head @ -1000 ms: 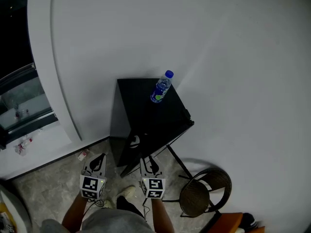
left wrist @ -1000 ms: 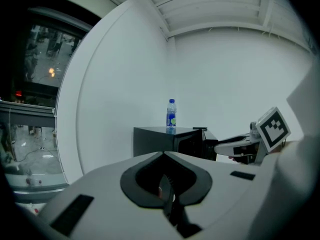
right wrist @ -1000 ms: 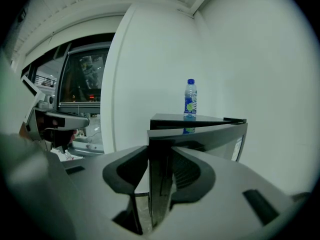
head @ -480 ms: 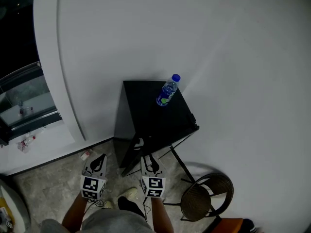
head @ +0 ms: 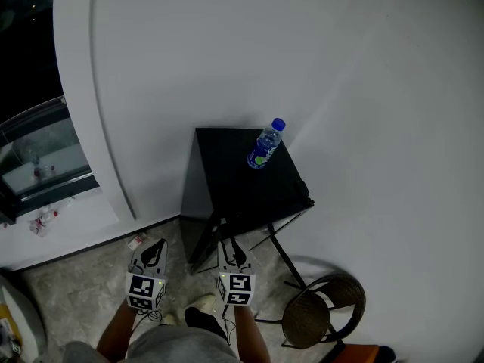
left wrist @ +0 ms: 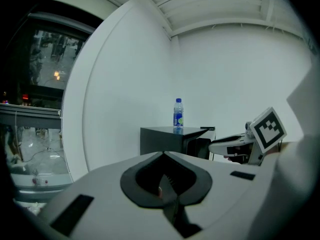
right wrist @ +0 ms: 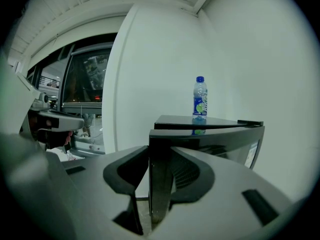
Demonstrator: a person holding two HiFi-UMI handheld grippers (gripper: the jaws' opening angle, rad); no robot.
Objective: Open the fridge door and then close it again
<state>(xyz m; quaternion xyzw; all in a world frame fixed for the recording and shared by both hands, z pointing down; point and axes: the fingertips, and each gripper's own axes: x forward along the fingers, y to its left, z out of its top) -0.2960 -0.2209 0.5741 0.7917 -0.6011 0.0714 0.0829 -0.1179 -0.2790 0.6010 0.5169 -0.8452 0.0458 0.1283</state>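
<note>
Two grippers are in front of you, and only one is working. On the left, the left gripper [head: 156, 248] hangs idle over the floor. Its fingers are pressed together with nothing between them, and it is well apart from the fridge.

The right gripper [right wrist: 160, 156] has the job. Its fingers stand wide and straddle the free vertical edge of the glossy black fridge door [right wrist: 220, 141], and the pads look clamped on either face of that edge. The small black cube-shaped fridge [head: 234, 176] stands against the white wall. Its door is ajar by a narrow angle, so dark interior shows behind it in the left gripper view.

I judge that you are in the opening swing, with the closing half of the task not yet begun. The frames alone don't rule out that the door is on its way back.

For the next move, keep the clamp firm and carry the edge along its arc about the hinge, rather than pulling straight. That way the fingers won't slide off the smooth face.

Go gently, because the clear plastic water bottle with the blue cap [head: 265, 146] stands upright on the fridge top. Further right, the round dark wicker chair [head: 325, 308] sits near the fridge's hinged side.
</note>
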